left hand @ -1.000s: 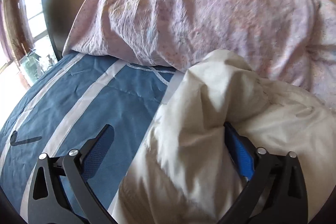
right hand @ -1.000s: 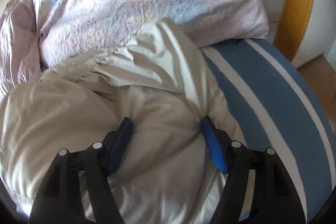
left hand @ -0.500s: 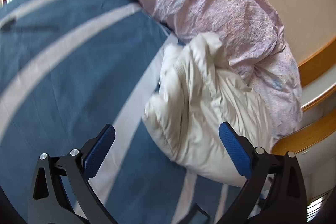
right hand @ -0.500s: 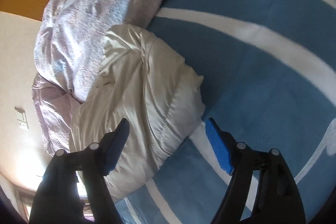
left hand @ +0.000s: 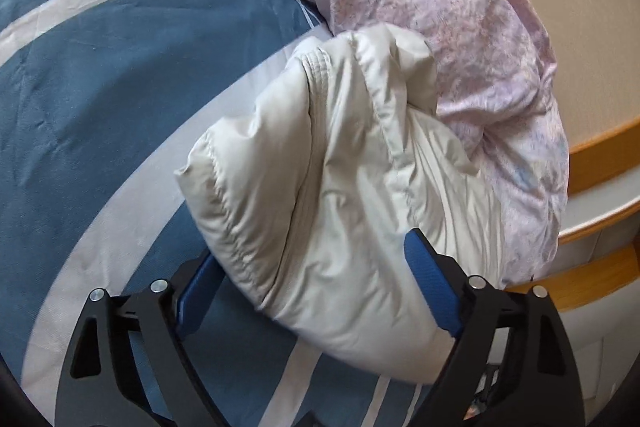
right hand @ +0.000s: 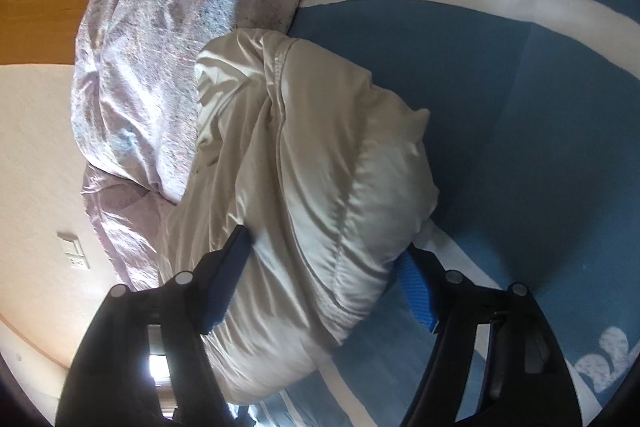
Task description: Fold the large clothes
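Closing both my left gripper point(left hand: 316, 291) and right gripper point(right hand: 324, 275) around the bundled cream jacket point(left hand: 340, 195) by the bed's point(left hand: 100, 75) pillow-end edge, I judge I'm pinching it to lift.

I'm looking down on the bed point(left hand: 100, 99), covered in a blue sheet with broad white stripes curving across it. Lying right on it is the cream padded jacket point(left hand: 340, 195), bundled into a puffy lump, its seams and quilting showing. At about one o'clock from the jacket sits a pink-lilac duvet point(left hand: 432, 7), crumpled and touching the jacket's far edge. From my right-hand camera the same bed point(right hand: 520, 87) fills the three o'clock side, jacket point(right hand: 320, 187) in the middle, duvet point(right hand: 168, 47) up at eleven o'clock. A white flower print point(right hand: 604, 359) marks the sheet at four o'clock.
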